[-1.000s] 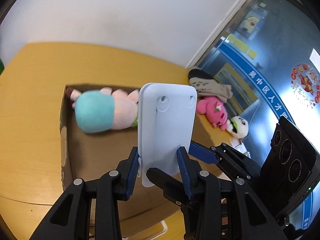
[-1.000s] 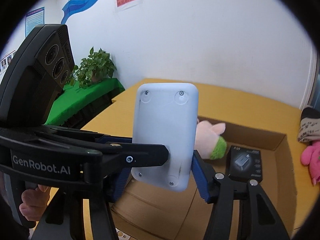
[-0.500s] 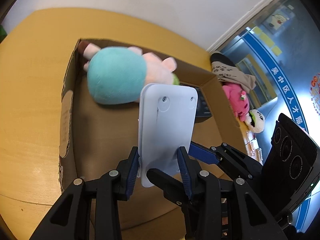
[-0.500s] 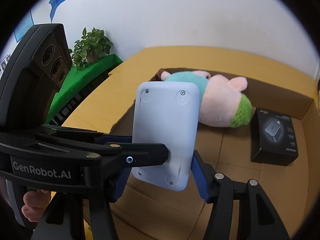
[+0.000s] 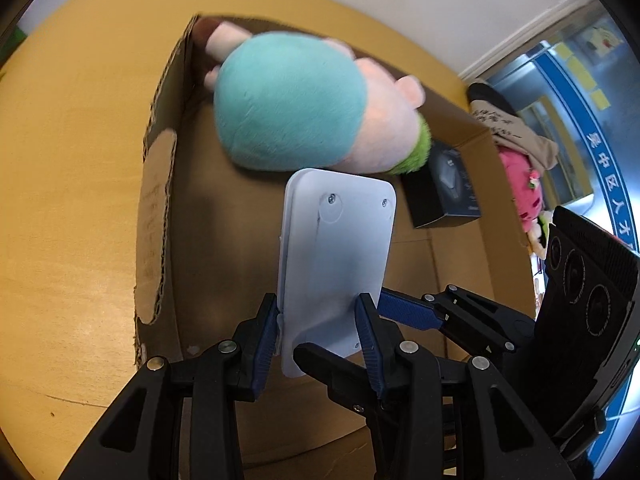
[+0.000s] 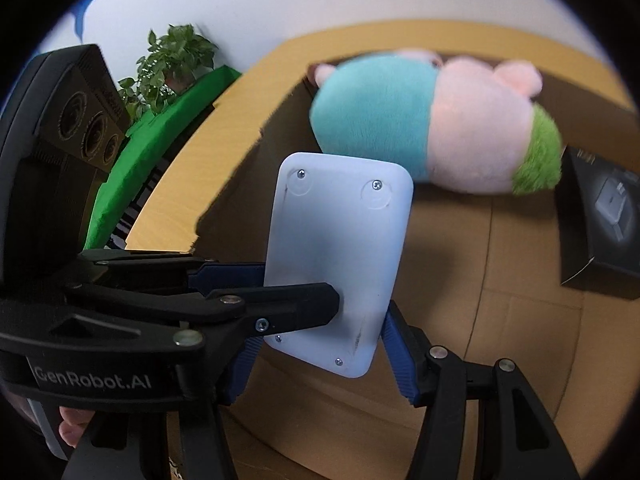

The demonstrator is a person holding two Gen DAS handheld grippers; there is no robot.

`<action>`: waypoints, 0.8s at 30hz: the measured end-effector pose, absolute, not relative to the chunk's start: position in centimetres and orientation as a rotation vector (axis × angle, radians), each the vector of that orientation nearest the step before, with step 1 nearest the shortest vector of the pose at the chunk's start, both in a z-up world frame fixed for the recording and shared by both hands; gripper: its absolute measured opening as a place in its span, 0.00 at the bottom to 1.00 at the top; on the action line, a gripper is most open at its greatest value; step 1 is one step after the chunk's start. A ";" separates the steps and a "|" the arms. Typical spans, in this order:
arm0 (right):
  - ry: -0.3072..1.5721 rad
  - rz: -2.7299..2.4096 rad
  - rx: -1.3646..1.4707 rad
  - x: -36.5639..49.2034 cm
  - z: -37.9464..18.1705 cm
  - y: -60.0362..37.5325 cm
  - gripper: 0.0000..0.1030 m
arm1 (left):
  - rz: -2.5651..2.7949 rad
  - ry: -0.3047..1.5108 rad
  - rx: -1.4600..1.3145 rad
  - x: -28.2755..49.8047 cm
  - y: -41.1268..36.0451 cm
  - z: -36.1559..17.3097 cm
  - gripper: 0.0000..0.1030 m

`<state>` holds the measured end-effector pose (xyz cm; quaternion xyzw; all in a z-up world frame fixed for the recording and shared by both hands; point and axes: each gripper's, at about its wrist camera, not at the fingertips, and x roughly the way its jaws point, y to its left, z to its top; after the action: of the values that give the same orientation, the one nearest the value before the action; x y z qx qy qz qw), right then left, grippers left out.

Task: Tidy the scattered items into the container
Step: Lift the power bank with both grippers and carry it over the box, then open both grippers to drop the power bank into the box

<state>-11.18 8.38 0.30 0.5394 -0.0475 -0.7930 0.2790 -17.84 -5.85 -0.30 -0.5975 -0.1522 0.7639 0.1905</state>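
Note:
A flat white plastic device (image 5: 336,256) with rounded corners and small screws hangs above the floor of an open cardboard box (image 5: 160,208). Both grippers hold its lower end. My left gripper (image 5: 318,340) is shut on its two side edges. My right gripper (image 6: 320,360) is shut on the same device (image 6: 340,256), and the left gripper's fingers cross it from the left in that view. A teal, pink and green plush pig (image 5: 296,100) lies at the far end of the box. Beside it, on its right, sits a small black product box (image 5: 448,192).
The box stands on a yellow wooden table (image 5: 72,160). Outside its right wall lie a pink plush (image 5: 520,192) and a beige printed cloth item (image 5: 512,128). A potted plant (image 6: 172,64) and a green-covered surface (image 6: 160,136) stand beyond the table's left edge.
Both grippers have come down together with the white device and tipped further downward. The box interior, the plush pig and the black box now fill far more of both views.

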 end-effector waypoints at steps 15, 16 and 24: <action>-0.219 -1.998 1.604 -12.8 -2.3 8.4 0.58 | 2.115 -0.455 -1.796 -19.8 -6.2 -2.6 0.43; -0.221 -2.002 1.601 -12.8 -2.3 8.4 0.59 | 2.120 -0.451 -1.793 -19.8 -6.1 -2.7 0.43; -0.169 -2.078 1.548 -11.2 -0.7 9.5 0.68 | 2.210 -0.421 -1.717 -18.7 -5.7 -0.5 0.48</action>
<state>-11.23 9.48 -0.69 0.5741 -0.0626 -0.7707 0.2692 -18.67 -5.73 -0.54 -0.5994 -0.1469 0.7715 0.1549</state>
